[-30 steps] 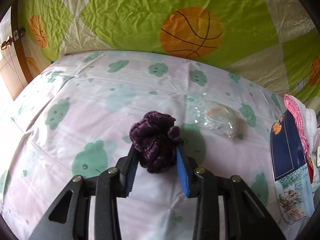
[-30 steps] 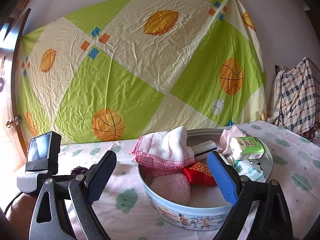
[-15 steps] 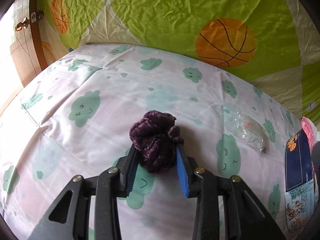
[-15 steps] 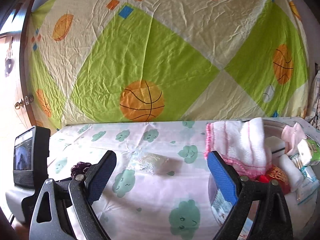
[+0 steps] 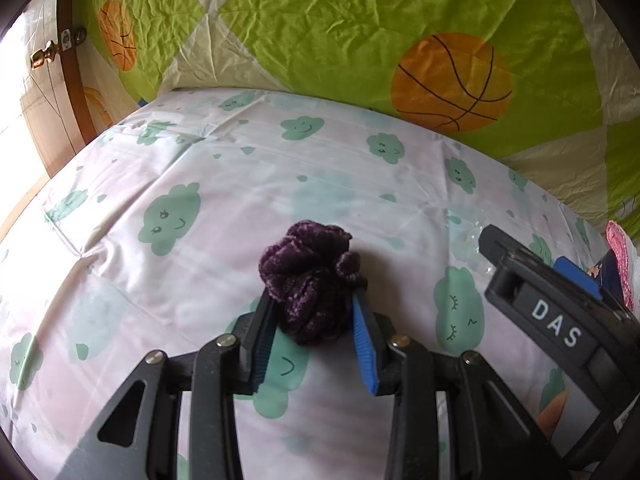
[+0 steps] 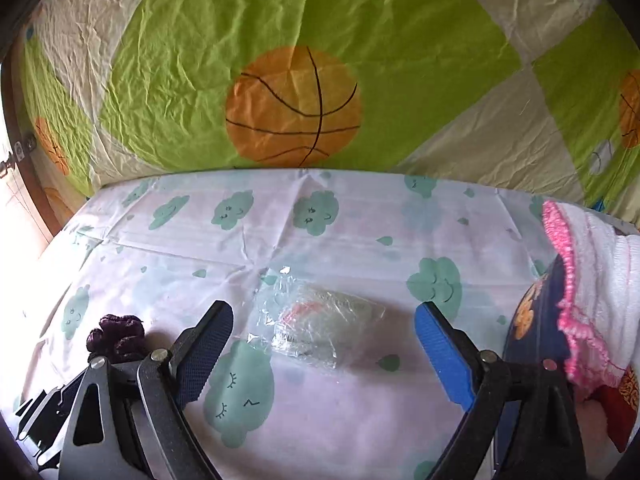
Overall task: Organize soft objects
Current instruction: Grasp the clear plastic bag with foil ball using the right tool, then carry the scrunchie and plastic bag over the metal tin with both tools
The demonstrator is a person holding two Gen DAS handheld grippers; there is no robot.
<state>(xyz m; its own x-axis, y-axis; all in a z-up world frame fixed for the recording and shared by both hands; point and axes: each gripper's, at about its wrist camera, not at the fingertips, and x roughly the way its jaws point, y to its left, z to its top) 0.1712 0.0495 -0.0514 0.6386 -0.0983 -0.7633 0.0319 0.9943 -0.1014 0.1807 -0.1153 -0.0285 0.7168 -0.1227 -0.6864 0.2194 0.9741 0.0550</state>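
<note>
My left gripper (image 5: pixel 314 322) is shut on a dark purple fuzzy scrunchie (image 5: pixel 310 280) and holds it over the cloud-print sheet (image 5: pixel 208 184). The scrunchie also shows at the left of the right wrist view (image 6: pixel 116 336). My right gripper (image 6: pixel 324 344) is open and empty, its jaws wide either side of a clear plastic packet (image 6: pixel 320 330) with something white inside, lying on the sheet. The right gripper's body shows at the right of the left wrist view (image 5: pixel 560 320).
A round tin (image 6: pixel 532 320) with a dark blue wall stands at the right, holding a white towel with pink trim (image 6: pixel 592 280) and a red item (image 6: pixel 624 396). A green basketball-print cloth (image 6: pixel 292 100) hangs behind. A wooden door (image 5: pixel 44 92) is at the left.
The right gripper swung left from the tin and came down around the plastic packet. The left gripper, still shut on the scrunchie, turned left; the right gripper now enters its view.
</note>
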